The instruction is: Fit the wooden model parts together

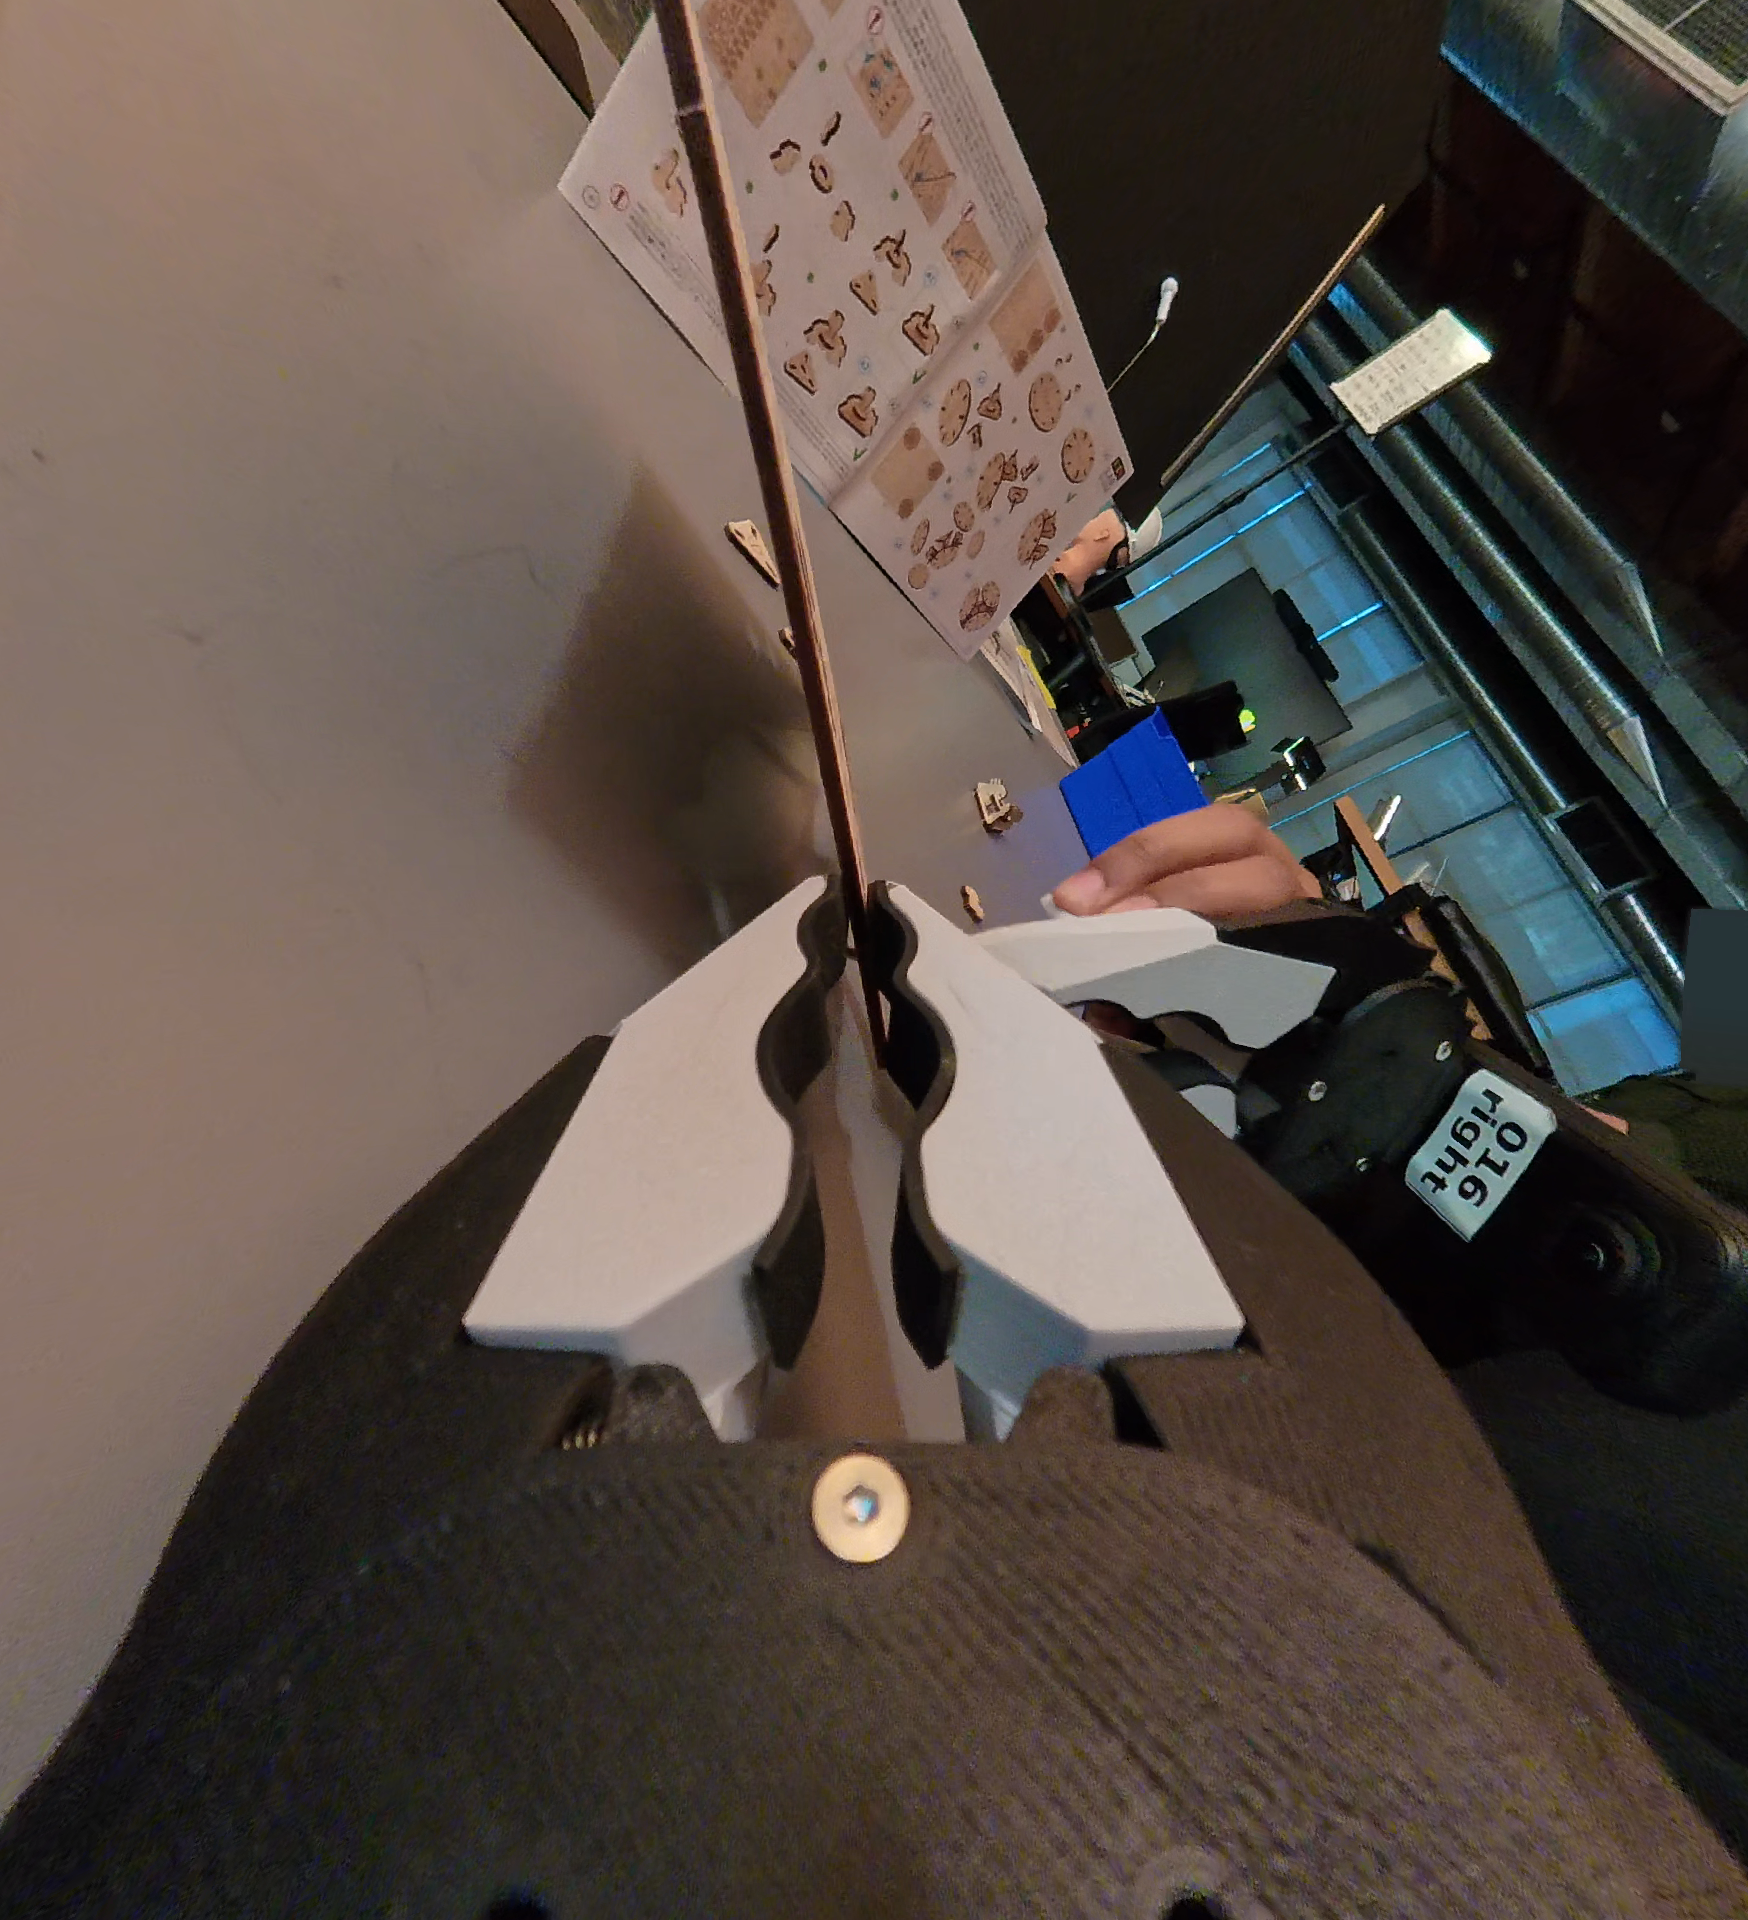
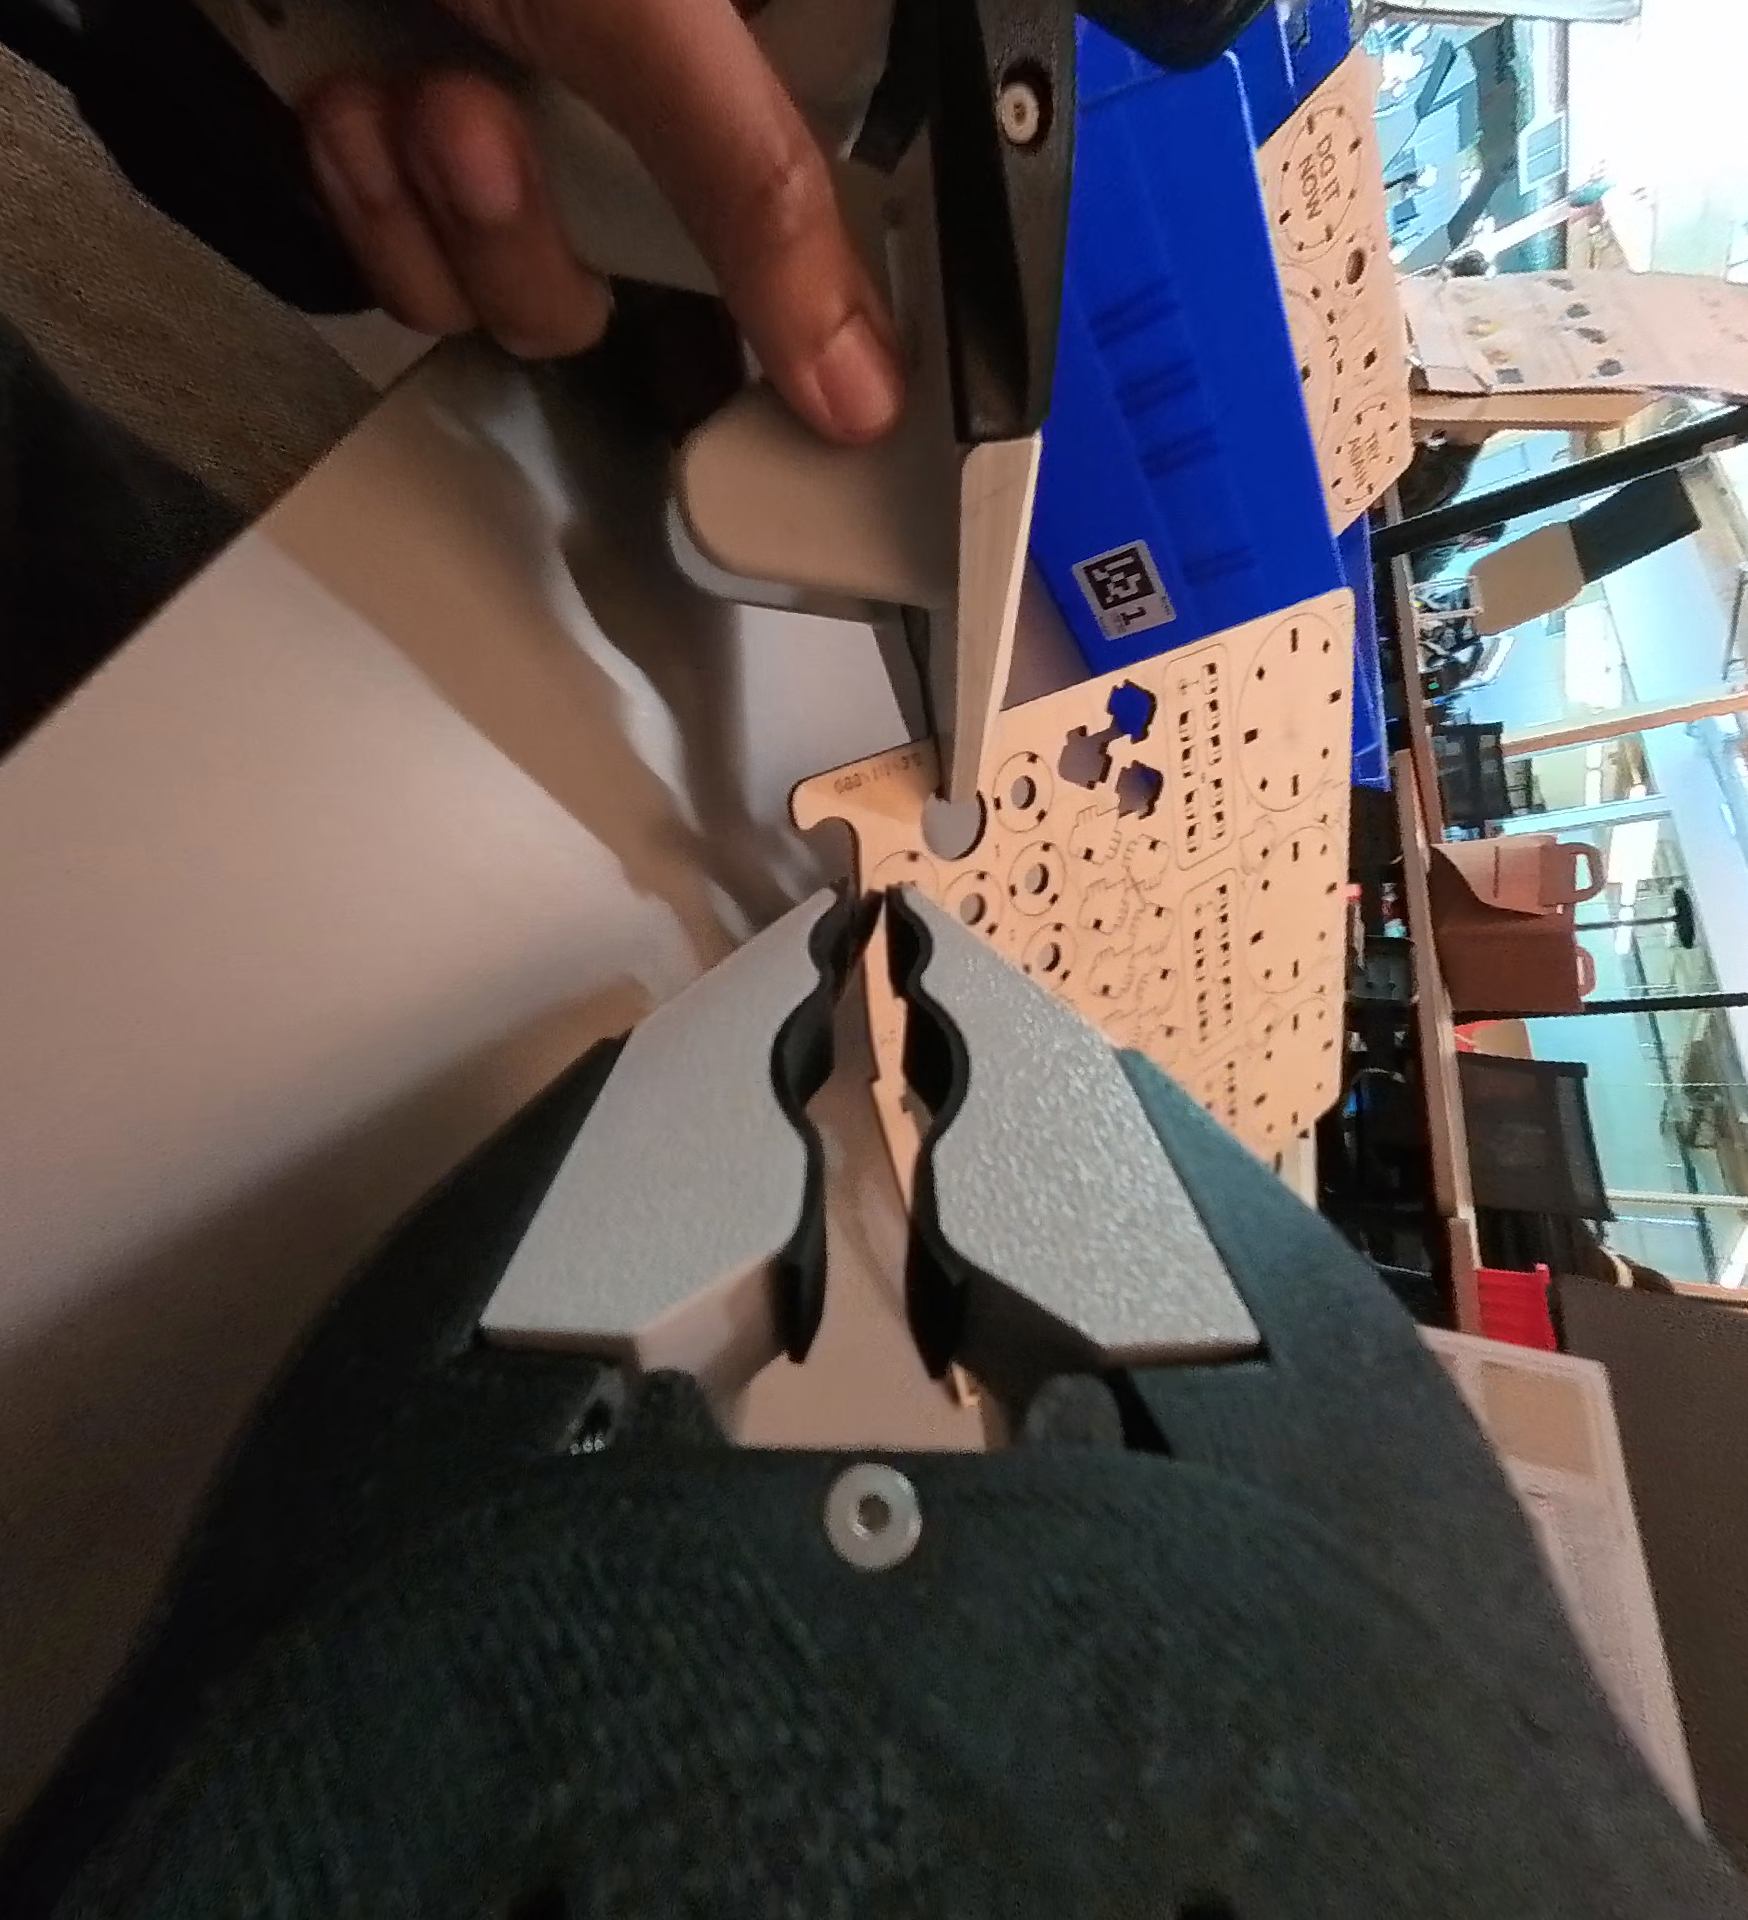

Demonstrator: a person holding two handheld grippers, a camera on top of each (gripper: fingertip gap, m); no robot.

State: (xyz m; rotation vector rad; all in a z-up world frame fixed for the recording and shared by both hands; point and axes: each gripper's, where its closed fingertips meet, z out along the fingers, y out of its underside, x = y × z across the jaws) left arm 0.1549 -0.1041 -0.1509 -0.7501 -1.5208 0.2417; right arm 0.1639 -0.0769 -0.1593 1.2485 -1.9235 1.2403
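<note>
Both grippers clamp one thin wooden puzzle sheet; left gripper pinches it edge-on, pads pressed either side; right gripper nips its notched corner; beyond lie an instruction leaflet and blue bin.

Both wrist views are moderately lit with warm indoor light, while bright bluish daylight from the windows at the right edge washes out there. A soft, dark shadow spreads over the pale table beside the upright wooden sheet. Wide-angle distortion bends the edges, and motion blur smears the reflections on the table in the right wrist view.
</note>
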